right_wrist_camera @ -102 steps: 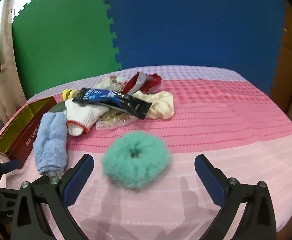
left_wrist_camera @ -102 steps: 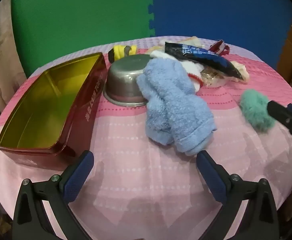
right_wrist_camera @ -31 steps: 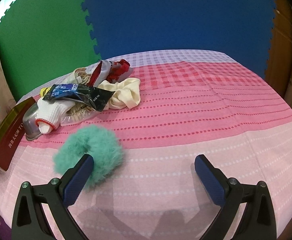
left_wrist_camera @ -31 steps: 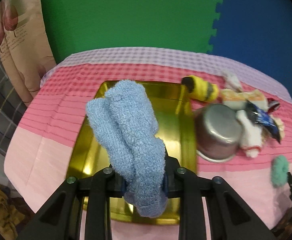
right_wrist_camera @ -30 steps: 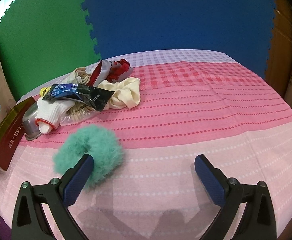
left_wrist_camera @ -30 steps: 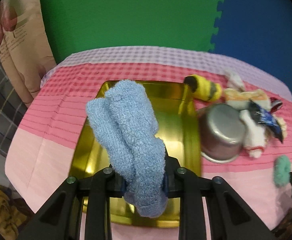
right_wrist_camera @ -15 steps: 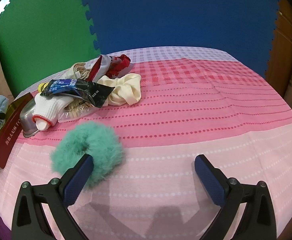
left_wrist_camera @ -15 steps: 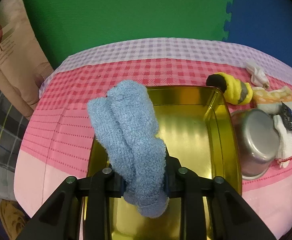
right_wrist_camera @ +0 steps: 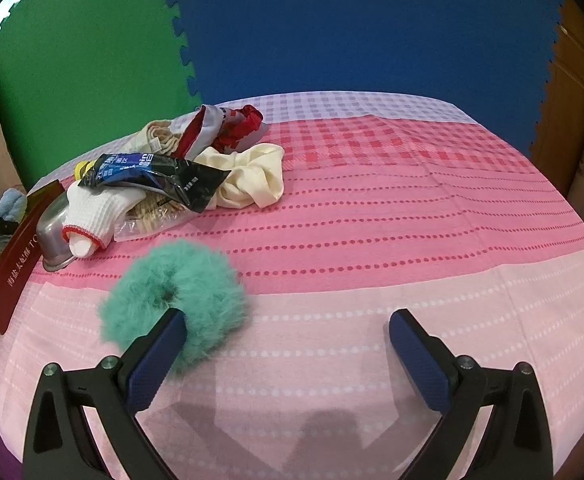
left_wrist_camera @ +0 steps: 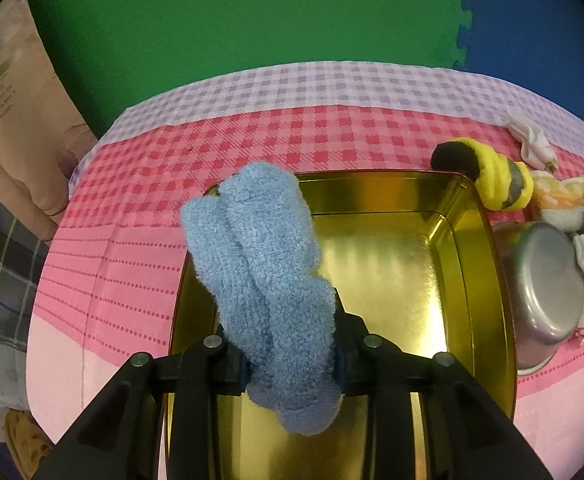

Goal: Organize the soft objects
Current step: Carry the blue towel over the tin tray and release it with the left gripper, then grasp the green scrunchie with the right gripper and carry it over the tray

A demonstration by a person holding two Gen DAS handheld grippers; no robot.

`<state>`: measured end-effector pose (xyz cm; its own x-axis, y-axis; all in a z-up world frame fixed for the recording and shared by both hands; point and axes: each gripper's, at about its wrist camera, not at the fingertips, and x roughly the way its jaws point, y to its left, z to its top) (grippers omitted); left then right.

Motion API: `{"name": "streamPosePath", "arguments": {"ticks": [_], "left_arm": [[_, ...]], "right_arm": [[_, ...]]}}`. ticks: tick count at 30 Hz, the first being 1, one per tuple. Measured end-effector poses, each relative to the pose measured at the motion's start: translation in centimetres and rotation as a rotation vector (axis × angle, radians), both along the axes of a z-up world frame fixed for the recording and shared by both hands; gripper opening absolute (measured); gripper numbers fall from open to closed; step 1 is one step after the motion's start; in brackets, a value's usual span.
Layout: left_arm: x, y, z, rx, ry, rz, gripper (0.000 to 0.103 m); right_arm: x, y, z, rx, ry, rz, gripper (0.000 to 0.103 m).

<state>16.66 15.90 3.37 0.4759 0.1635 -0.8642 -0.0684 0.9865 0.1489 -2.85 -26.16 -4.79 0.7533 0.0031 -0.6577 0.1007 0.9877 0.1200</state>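
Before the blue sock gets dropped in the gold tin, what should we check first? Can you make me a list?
1. Left tongs gripping the blue sock: ok, shut tight on it.
2. Sock above the gold tin: ok, it hangs over the tin's left part.
3. Room in the tin: ok, the visible inside is bare; the part behind the sock cannot be seen.
4. Metal bowl out of the way: ok, it sits outside the tin's right wall.
5. Right tongs free: ok, open and holding nothing.
6. Green fluffy hair tie lined up for next: not ok, it lies off to the left, by one finger.
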Motion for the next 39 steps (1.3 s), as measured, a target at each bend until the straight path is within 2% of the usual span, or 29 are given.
{"name": "streamPosePath", "arguments": {"ticks": [4, 6, 9, 13, 18, 24, 26, 28, 31, 36, 37, 38, 39], "left_arm": [[0.5, 0.1, -0.4, 0.007, 0.008, -0.003, 0.033], [0.7, 0.1, -0.5, 0.02, 0.012, -0.009, 0.047], [0.8, -0.3, -0.6, 0.079, 0.014, -0.012, 0.061], [0.4, -0.6, 0.1, 0.098, -0.016, -0.025, 0.066], [-1.2, -0.1, 2.3, 0.043, -0.072, 0.003, 0.072], [-6.1, -1.0, 6.1, -0.038, -0.179, 0.026, 0.081], [-8.2, -1.4, 7.2, -0.076, -0.211, 0.027, 0.088], [-10.5, -1.9, 7.8, -0.108, -0.226, 0.031, 0.089], [-13.2, -2.5, 8.1, -0.141, -0.239, 0.028, 0.09], [-17.2, -2.4, 6.6, -0.206, -0.191, 0.056, 0.09], [-18.0, -2.4, 6.1, -0.211, -0.181, 0.068, 0.09], [-18.5, -2.4, 5.8, -0.209, -0.177, 0.076, 0.09], [-19.1, -2.3, 5.5, -0.202, -0.176, 0.089, 0.09]], "right_arm": [[0.0, 0.0, 0.0, 0.0, 0.0, 0.0, 0.103], [0.0, 0.0, 0.0, 0.001, 0.0, 0.001, 0.103], [0.0, 0.0, 0.0, 0.001, 0.0, 0.001, 0.103], [0.0, 0.0, 0.0, 0.006, 0.001, 0.003, 0.103], [0.1, -0.3, 0.0, 0.026, 0.002, 0.011, 0.103], [-0.6, 0.4, 1.4, 0.02, -0.009, 0.08, 0.103], [-0.4, 1.2, 2.2, 0.025, -0.009, 0.156, 0.103], [0.3, 2.3, 2.7, 0.012, 0.016, 0.241, 0.103], [1.2, 4.1, 2.8, -0.063, 0.038, 0.292, 0.103], [3.3, 5.2, 1.6, -0.078, 0.139, 0.346, 0.103], [3.6, 5.3, 1.4, -0.078, 0.159, 0.356, 0.098], [3.6, 5.3, 1.3, -0.064, 0.16, 0.373, 0.086], [3.6, 5.3, 1.3, -0.063, 0.161, 0.383, 0.041]]}}
